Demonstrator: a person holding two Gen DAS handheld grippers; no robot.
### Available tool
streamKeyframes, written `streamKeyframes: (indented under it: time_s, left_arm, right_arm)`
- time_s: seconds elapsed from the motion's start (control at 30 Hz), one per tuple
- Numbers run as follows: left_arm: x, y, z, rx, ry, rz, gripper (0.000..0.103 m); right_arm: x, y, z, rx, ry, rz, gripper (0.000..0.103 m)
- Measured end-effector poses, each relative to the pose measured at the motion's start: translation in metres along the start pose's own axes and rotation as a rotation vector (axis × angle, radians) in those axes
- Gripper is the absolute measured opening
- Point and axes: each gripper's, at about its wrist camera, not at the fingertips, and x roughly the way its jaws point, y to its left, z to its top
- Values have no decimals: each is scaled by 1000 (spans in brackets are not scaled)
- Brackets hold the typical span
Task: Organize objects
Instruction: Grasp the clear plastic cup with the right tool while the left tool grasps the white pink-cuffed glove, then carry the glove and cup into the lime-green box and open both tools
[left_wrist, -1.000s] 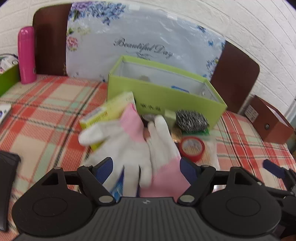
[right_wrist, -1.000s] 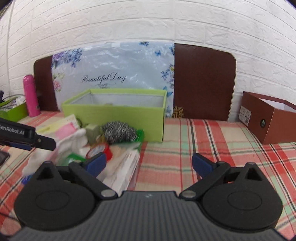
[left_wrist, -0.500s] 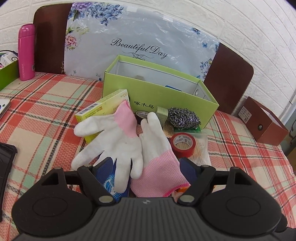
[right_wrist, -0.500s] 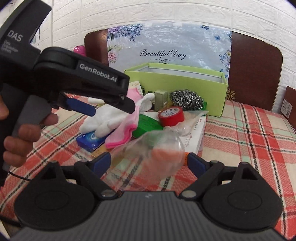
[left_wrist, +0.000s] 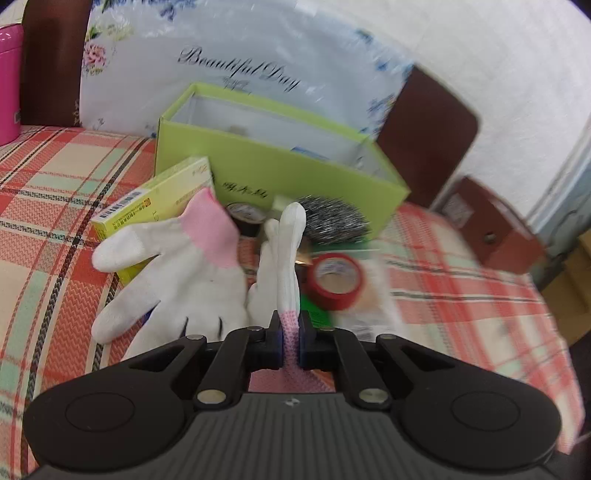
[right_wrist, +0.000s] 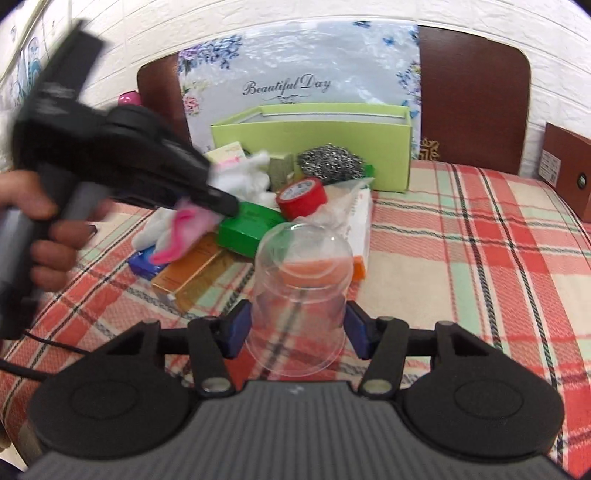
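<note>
My left gripper (left_wrist: 290, 343) is shut on the pink cuff of a white glove (left_wrist: 288, 258), whose fingers stick up in front of it. A second white and pink glove (left_wrist: 177, 273) lies to its left over a yellow box (left_wrist: 155, 206). My right gripper (right_wrist: 297, 334) is shut on a clear plastic cup (right_wrist: 301, 295), held upside down between the blue pads. The left gripper (right_wrist: 221, 201) shows at the left of the right wrist view, with the pink cuff (right_wrist: 184, 229) in it. The open green box (left_wrist: 273, 162) stands behind the pile.
The pile holds a steel scourer (left_wrist: 332, 221), a red tape roll (left_wrist: 336, 280), a green packet (right_wrist: 247, 225), an orange box (right_wrist: 188, 277) and a blue packet (right_wrist: 144, 264). A brown box (right_wrist: 569, 170) sits at the right; a pink bottle (left_wrist: 9, 81) at the far left.
My left gripper has shut on the cuff of the right-hand glove and pinched it upright. My right gripper has closed on the clear cup and holds it steadier.
</note>
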Motion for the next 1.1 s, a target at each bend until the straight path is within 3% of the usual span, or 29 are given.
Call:
streamKeyframes:
  time_s: [0.07, 0.13, 0.2, 0.3, 0.4, 0.5, 0.77, 0.8, 0.87, 0.93, 1.1]
  left_arm:
    - [-28, -1, -4, 6, -32, -87, 5]
    - [-46, 2, -11, -4, -37, -109, 5]
    - [-49, 7, -21, 6, -33, -34, 8]
    - [-33, 18, -35, -8, 38, 71, 29]
    - [-23, 20, -43, -16, 72, 76, 38]
    - [-21, 14, -36, 10, 42, 94, 56]
    - [-12, 11, -38, 84, 29, 139, 57]
    - [-12, 10, -38, 89, 27, 139, 54]
    - [-13, 9, -36, 103, 43, 131, 21]
    - [-16, 11, -34, 87, 53, 101, 7]
    - [-39, 7, -24, 48, 2, 7, 5]
  right_arm:
    - [0, -3, 0, 11, -1, -1, 54]
    - [1, -6, 0, 19, -2, 2, 54]
    - [1, -7, 1, 20, -2, 4, 54]
    - [1, -7, -1, 16, 6, -8, 56]
    - [0, -9, -5, 6, 15, -24, 57]
    - [-2, -12, -8, 19, 27, -33, 57]
    - [0, -12, -4, 10, 14, -38, 57]
    - [2, -12, -4, 13, 18, -37, 57]
    - [3, -12, -5, 11, 21, -35, 54]
    - [3, -11, -4, 2, 17, -35, 51]
    - [-5, -11, 2, 1, -22, -27, 50]
